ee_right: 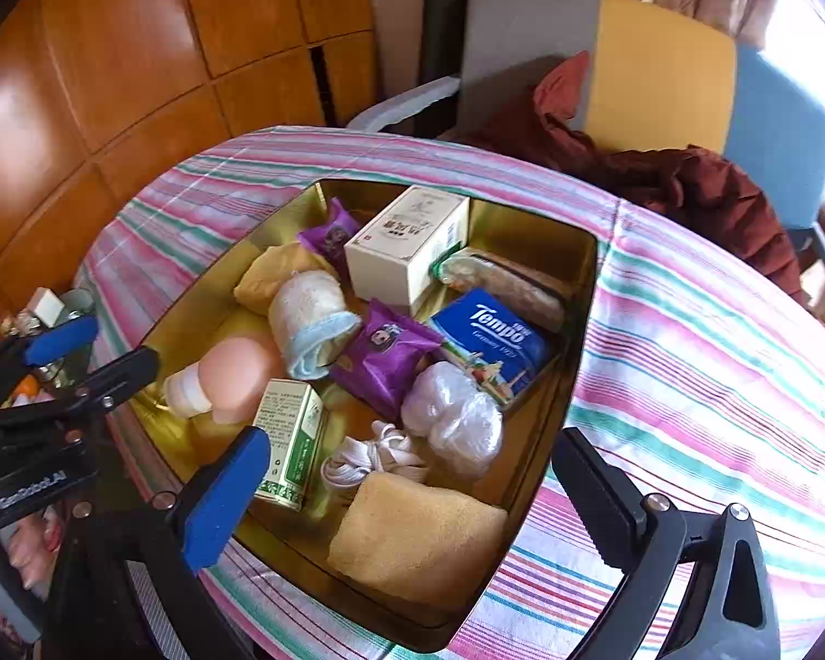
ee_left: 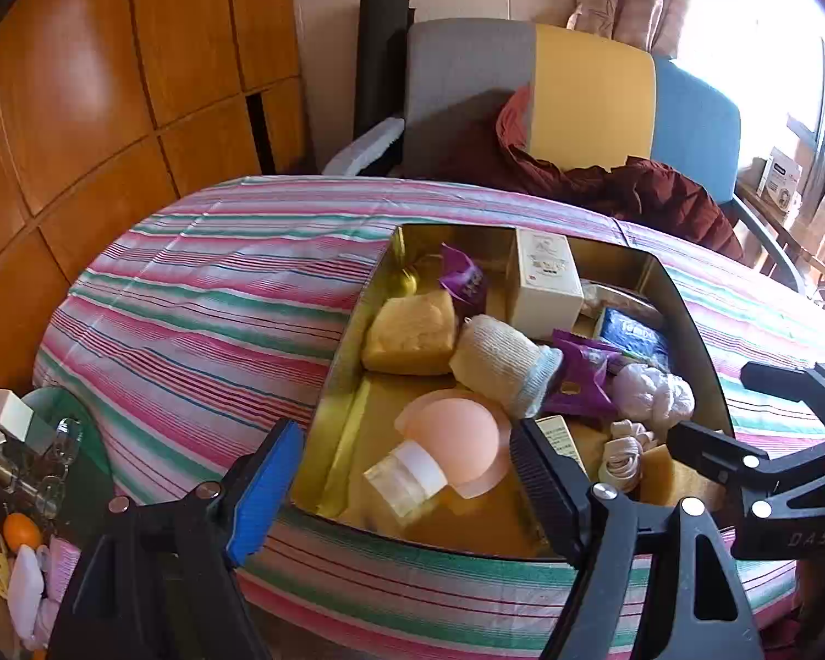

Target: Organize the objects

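The gold metal tin (ee_right: 577, 297) is packed nearly wall to wall; only a bare patch near its left wall (ee_left: 357, 429) stays free. The striped-cloth counter (ee_right: 687, 341) lies open on both sides.

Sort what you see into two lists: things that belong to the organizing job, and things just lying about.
Job: tin, Tempo pack, white box, rolled sock, yellow sponge, left gripper, right gripper.

Lying about: chair, red jacket, orange.
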Tool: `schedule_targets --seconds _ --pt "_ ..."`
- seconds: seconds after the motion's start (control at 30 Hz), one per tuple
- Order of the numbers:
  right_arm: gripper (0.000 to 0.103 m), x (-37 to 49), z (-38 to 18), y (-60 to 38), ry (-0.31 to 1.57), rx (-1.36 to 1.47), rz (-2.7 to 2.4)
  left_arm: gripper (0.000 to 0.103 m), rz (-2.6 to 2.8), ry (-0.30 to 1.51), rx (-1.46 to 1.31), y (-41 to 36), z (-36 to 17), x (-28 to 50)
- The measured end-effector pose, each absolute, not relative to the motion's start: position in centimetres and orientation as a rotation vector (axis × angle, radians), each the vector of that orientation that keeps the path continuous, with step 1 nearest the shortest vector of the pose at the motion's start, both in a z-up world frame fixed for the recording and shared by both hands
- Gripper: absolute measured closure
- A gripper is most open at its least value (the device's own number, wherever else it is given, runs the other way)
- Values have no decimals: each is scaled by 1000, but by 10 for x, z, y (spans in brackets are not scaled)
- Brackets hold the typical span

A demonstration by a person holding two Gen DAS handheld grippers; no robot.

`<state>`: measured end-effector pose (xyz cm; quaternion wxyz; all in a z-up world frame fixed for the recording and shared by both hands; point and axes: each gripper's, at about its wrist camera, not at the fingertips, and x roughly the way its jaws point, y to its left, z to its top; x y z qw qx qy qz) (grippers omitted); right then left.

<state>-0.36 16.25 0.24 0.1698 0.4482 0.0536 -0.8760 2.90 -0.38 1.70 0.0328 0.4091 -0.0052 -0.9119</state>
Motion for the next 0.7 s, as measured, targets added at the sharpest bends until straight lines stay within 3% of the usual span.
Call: schedule_targets --seconds 0.7 --pt "0 15 23 150 78 1250 -2681 24 -2758 -25 1146 -5 33 41"
